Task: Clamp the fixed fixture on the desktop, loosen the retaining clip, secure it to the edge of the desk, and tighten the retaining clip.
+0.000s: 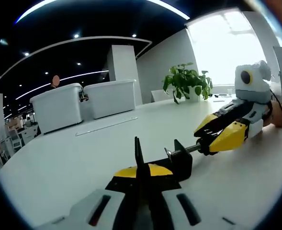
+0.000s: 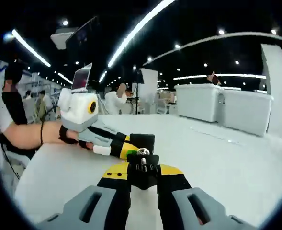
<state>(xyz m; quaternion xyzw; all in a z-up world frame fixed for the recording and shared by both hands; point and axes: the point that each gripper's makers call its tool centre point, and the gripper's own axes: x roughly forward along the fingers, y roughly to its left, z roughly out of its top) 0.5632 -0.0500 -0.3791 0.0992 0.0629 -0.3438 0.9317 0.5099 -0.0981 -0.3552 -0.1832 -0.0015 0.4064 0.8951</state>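
The black clamp fixture (image 1: 178, 160) is held just above the white desk (image 1: 83, 153), its thin upright plate (image 1: 138, 152) pointing up. My left gripper (image 1: 143, 175) is shut on the fixture's base, yellow tips on either side. My right gripper (image 1: 205, 141) reaches in from the right and is shut on the end of the fixture's metal retaining screw (image 1: 186, 150). In the right gripper view, my right gripper (image 2: 141, 175) pinches the round screw knob (image 2: 142, 153), and the left gripper (image 2: 124, 145) holds the black fixture (image 2: 143, 140) from the far side.
Two white lidded bins (image 1: 83, 103) stand at the back of the desk, and a potted plant (image 1: 186, 81) is at the far right. A person's hand (image 2: 33, 134) holds the left gripper. People and a laptop (image 2: 82, 76) are further back.
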